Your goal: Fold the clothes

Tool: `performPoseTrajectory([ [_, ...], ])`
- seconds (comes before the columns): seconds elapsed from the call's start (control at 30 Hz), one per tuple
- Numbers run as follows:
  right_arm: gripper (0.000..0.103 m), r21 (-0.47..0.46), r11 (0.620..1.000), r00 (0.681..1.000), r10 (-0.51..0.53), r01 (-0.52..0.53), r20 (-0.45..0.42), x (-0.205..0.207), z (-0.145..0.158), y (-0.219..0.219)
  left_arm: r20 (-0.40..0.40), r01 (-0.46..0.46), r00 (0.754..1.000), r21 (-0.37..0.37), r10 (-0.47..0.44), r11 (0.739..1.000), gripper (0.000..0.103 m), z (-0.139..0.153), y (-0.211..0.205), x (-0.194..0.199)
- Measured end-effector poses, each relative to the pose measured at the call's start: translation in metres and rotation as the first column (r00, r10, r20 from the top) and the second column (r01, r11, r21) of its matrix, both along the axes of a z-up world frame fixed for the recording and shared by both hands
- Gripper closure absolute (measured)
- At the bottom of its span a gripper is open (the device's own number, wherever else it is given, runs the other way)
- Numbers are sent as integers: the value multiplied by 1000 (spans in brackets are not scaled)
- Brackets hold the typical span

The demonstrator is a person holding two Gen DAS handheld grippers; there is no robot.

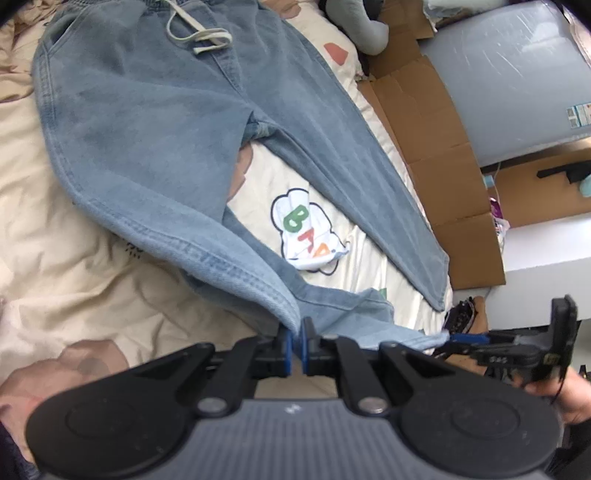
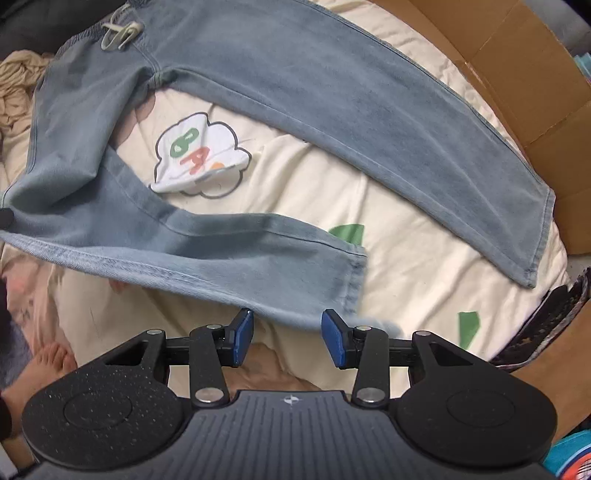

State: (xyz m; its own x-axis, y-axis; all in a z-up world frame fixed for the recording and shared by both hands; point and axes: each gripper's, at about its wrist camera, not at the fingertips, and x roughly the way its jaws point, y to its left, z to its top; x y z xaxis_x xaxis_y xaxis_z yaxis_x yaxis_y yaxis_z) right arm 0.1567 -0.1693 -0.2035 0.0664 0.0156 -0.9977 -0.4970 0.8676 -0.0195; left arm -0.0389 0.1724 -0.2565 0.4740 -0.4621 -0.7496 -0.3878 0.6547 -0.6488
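Note:
Light blue jeans (image 1: 147, 122) lie spread on a cream duvet (image 1: 74, 258), waistband and white drawstring (image 1: 199, 33) at the far end. My left gripper (image 1: 295, 332) is shut on the outer seam of the near leg, which rises slightly off the bed to its blue pads. The right gripper (image 2: 287, 332) points down at that leg's hem (image 2: 354, 280). It stands open, and the cloth's edge lies just beyond its pads, which do not touch it. In the left wrist view the right gripper (image 1: 467, 339) sits beside the hem corner. The far leg (image 2: 406, 140) lies flat and straight.
A cartoon print (image 2: 199, 151) shows on the duvet between the legs. Flattened cardboard (image 1: 424, 122) runs along the bed's right edge, with a grey wrapped box (image 1: 517, 74) beyond it. A person's bare foot (image 2: 48, 365) stands on the floor at lower left.

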Motion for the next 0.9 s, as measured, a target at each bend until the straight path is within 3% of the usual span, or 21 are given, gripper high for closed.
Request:
performPoseTrajectory([
  [0.17, 55, -3, 1000, 999, 30, -30, 25, 17, 27, -11, -9, -1, 1000, -4, 1, 1000, 98, -7, 0, -8],
  [0.37, 55, 83, 996, 998, -28, 23, 59, 28, 38, -37, -36, 10, 999, 9, -10, 1000, 98, -19, -2, -21],
  [0.5, 55, 129, 987, 993, -107, 101, 40, 24, 21, -63, -56, 8, 998, 6, -8, 1000, 96, -30, 3, -27],
  [0.67, 55, 203, 947, 968, -253, 249, -10, 4, -19, -96, -81, 7, 997, 27, -5, 1000, 88, -38, 7, -33],
  [0.9, 55, 299, 850, 900, -427, 434, -92, -37, -80, -126, -118, 58, 992, 98, -46, 993, 85, -44, 6, -36],
])
